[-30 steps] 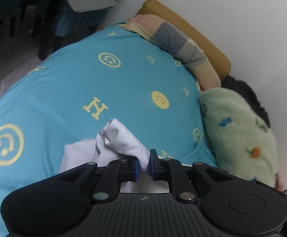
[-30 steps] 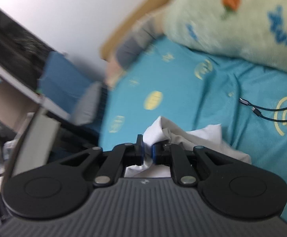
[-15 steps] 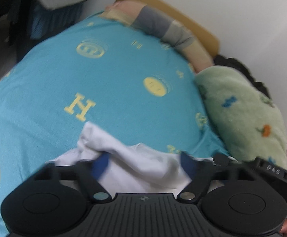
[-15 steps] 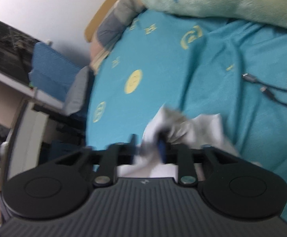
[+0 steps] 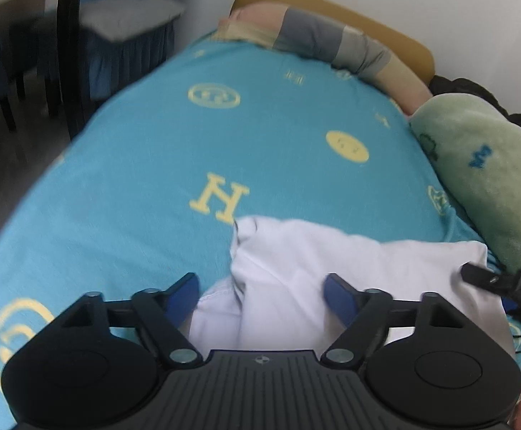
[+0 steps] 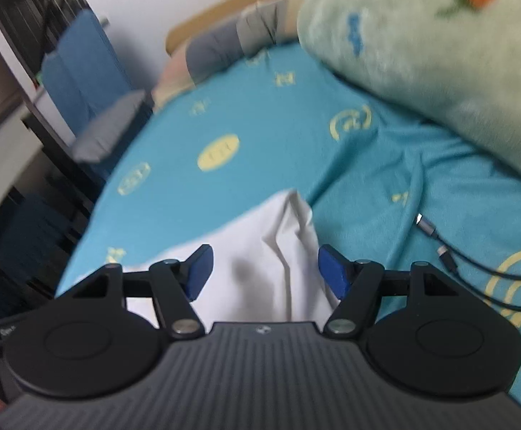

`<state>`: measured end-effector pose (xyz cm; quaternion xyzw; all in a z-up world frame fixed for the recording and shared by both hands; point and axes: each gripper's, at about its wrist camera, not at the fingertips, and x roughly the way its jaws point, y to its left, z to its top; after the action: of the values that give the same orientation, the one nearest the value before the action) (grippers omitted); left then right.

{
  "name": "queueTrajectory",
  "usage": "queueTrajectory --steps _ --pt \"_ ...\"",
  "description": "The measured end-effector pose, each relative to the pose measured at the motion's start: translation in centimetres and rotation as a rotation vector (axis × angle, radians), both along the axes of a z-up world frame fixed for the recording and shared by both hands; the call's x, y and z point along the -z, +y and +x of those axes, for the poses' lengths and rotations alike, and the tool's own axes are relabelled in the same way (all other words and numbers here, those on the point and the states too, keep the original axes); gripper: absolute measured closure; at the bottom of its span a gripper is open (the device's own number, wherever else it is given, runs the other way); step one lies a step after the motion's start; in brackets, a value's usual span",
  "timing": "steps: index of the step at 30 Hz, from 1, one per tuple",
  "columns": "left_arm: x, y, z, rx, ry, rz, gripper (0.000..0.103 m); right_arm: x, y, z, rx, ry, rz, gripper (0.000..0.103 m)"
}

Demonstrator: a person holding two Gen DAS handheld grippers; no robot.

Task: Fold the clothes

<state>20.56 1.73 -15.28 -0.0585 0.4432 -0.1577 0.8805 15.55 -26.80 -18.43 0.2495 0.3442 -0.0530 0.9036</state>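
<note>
Fingers spread on both our grippers, with the white garment (image 5: 332, 261) lying loose on the bed.

Our left fingers (image 5: 183, 295) have just opened wide and eased in slightly, and our right fingers (image 6: 333, 274) have just opened too; the cloth lies between each pair, but no pad presses on it. It rests just ahead of and under both sets of fingers on the blue sheet (image 5: 153, 165), with one ridge creased at each corner. We judge one fold as laid down; smoothing and further folds seem left, though its near part is hidden.
</note>
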Motion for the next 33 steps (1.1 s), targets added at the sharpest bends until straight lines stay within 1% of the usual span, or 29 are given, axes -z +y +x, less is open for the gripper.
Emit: queueTrajectory --steps 1,2,3,4,5,6,7,8,12,13,14,15,16,17,18,19,20,21,22,23,24,25,27,29,30,31,32,33 --pt "0.2 -0.1 0.0 -0.010 -0.001 0.001 0.034 0.2 0.4 0.1 -0.008 0.003 -0.025 0.044" --pt "0.2 -0.4 -0.1 -0.014 -0.009 -0.001 0.045 0.4 0.8 0.2 -0.015 0.005 -0.054 0.051" --pt "0.2 -0.6 -0.3 -0.013 -0.014 -0.004 0.058 0.6 1.2 0.2 -0.023 0.008 -0.082 0.062" --pt "0.2 -0.9 -0.4 0.002 -0.011 -0.005 0.064 0.6 1.4 0.2 -0.027 0.005 -0.102 0.067" --pt "0.1 -1.2 -0.6 0.009 -0.020 0.009 0.074 0.3 1.5 -0.1 -0.024 -0.013 -0.114 0.077" --pt "-0.1 -1.4 -0.9 0.010 -0.042 0.026 0.093 0.0 1.6 -0.4 -0.019 -0.033 -0.124 0.088" --pt "-0.4 -1.4 -1.1 0.011 -0.060 0.030 0.096 -0.4 1.8 -0.7 -0.014 -0.054 -0.134 0.089" --pt "-0.8 -1.3 -1.3 0.006 -0.069 0.016 0.096 -0.7 1.9 -1.0 -0.010 -0.075 -0.144 0.090" --pt "-3.5 -0.8 -2.3 -0.040 -0.124 -0.065 0.096 -2.7 2.3 -2.4 0.035 -0.162 -0.185 0.091" --pt "-3.9 -1.0 -2.4 -0.035 -0.142 -0.062 0.096 -3.1 2.4 -2.6 0.052 -0.178 -0.194 0.091" --pt "-4.0 -1.3 -2.5 -0.027 -0.154 -0.048 0.093 -3.0 2.3 -2.6 0.067 -0.177 -0.195 0.089" --pt "-3.9 -1.5 -2.4 -0.020 -0.148 -0.038 0.088 -2.9 2.2 -2.6 0.081 -0.174 -0.195 0.089" --pt "-3.6 -1.4 -2.4 -0.018 -0.120 -0.053 0.084 -2.7 2.0 -2.5 0.094 -0.153 -0.186 0.088" --pt "-3.4 -1.3 -2.4 -0.016 -0.092 -0.068 0.070 -2.5 1.9 -2.3 0.108 -0.114 -0.175 0.087" --pt "-3.3 -1.1 -2.5 -0.017 -0.070 -0.083 0.058 -2.4 1.6 -2.5 0.121 -0.077 -0.152 0.086" --pt "-3.5 -0.6 -2.8 -0.027 -0.062 -0.103 0.055 -2.3 1.4 -2.8 0.133 -0.042 -0.128 0.086" --pt "-3.8 -0.1 -3.2 -0.036 -0.056 -0.119 0.046 -2.5 1.3 -3.5 0.147 -0.039 -0.099 0.086" --pt "-4.3 0.3 -3.7 -0.043 -0.057 -0.125 0.034 -2.9 1.2 -4.3 0.161 -0.040 -0.069 0.079" --pt "-4.8 0.7 -4.4 -0.041 -0.061 -0.129 0.028 -3.2 1.1 -5.2 0.176 -0.042 -0.038 0.069" --pt "-5.3 1.1 -5.1 -0.038 -0.065 -0.133 0.024 -3.5 1.0 -6.0 0.190 -0.044 -0.008 0.044" --pt "-5.8 1.3 -5.9 -0.031 -0.071 -0.133 0.024 -3.9 1.1 -7.0 0.203 -0.057 0.009 0.024" --pt "-6.2 1.4 -6.7 -0.013 -0.083 -0.119 0.024 -4.6 1.4 -7.9 0.211 -0.072 0.020 0.022" --pt "-7.0 1.3 -8.3 0.023 -0.105 -0.087 0.024 -5.7 2.2 -9.1 0.214 -0.091 0.027 0.023" --pt "-7.2 0.8 -9.6 0.044 -0.116 -0.036 0.024 -6.6 3.5 -9.9 0.200 -0.097 0.013 0.023" --pt "-7.1 0.5 -9.9 0.047 -0.108 -0.025 0.024 -7.0 4.1 -10.2 0.193 -0.100 0.006 0.023" --pt "-6.9 0.2 -10.3 0.050 -0.100 -0.014 0.024 -7.0 4.9 -10.1 0.156 -0.094 -0.026 0.023" --pt "-6.8 0.0 -10.6 0.053 -0.092 -0.004 0.024 -6.9 5.7 -9.8 0.112 -0.087 -0.062 0.028" --pt "-6.7 -0.3 -10.8 0.057 -0.083 0.004 0.024 -6.9 6.6 -9.5 0.069 -0.080 -0.099 0.038"
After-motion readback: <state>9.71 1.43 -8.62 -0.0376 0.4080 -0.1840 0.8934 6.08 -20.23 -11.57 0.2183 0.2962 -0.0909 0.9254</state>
